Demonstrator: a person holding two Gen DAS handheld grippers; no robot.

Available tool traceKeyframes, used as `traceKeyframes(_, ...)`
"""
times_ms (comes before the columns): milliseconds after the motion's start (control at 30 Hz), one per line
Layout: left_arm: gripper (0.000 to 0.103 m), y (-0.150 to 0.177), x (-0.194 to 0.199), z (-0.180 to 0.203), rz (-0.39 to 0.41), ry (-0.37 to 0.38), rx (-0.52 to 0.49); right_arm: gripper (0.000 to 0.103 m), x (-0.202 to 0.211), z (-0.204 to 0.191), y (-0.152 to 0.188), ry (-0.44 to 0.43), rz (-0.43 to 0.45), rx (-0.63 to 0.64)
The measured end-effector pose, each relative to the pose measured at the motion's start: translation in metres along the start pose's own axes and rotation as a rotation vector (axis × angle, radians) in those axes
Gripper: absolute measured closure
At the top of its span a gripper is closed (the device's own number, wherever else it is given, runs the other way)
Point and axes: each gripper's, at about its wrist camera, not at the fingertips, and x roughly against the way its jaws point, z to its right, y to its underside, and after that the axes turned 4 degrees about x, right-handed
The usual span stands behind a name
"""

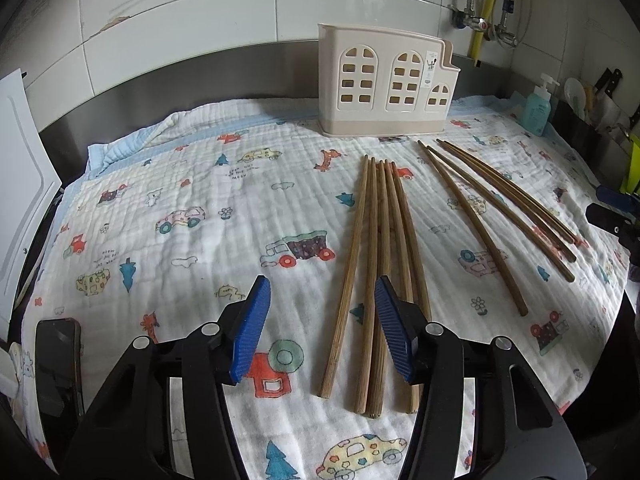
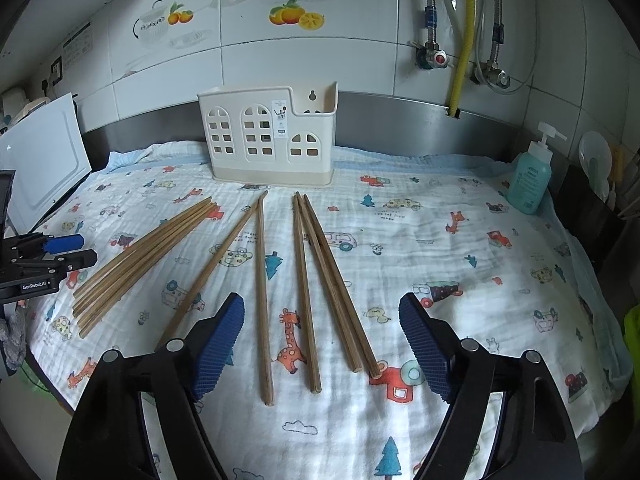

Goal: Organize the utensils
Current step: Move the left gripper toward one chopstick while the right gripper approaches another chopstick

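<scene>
A cream utensil holder with arched window holes stands upright at the back of the patterned cloth; it also shows in the right wrist view. Several light wooden chopsticks lie bundled just ahead of my left gripper, which is open and empty; its right pad hides part of them. Several darker chopsticks lie further right. In the right wrist view my right gripper is open and empty above the darker chopsticks. The light bundle lies to the left there.
A printed cloth covers the counter. A teal soap bottle stands at the back right. A white board leans at the left. A phone lies at the cloth's left edge. The left gripper shows at the left.
</scene>
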Motion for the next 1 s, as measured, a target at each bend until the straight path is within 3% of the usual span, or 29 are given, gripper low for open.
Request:
traceKeyframes(367, 0.049, -0.001, -0.014, -0.005, -0.037, -0.006, -0.011, 0.036, -0.017, 0.006, 0.000, -0.001, -0.038, 0.010)
traceKeyframes(500, 0.053, -0.001, -0.019, -0.005, -0.051, 0.000, -0.017, 0.040, -0.023, 0.008, -0.001, -0.007, -0.048, 0.009)
traceKeyframes(667, 0.065, 0.001, -0.025, -0.004, -0.075, 0.015, -0.022, 0.046, -0.029, 0.012, 0.000, -0.008, -0.059, 0.005)
traceKeyframes(1000, 0.068, 0.001, -0.032, -0.001, -0.090, 0.011, -0.028, 0.066, -0.041, 0.025, 0.006, -0.001, -0.101, 0.013)
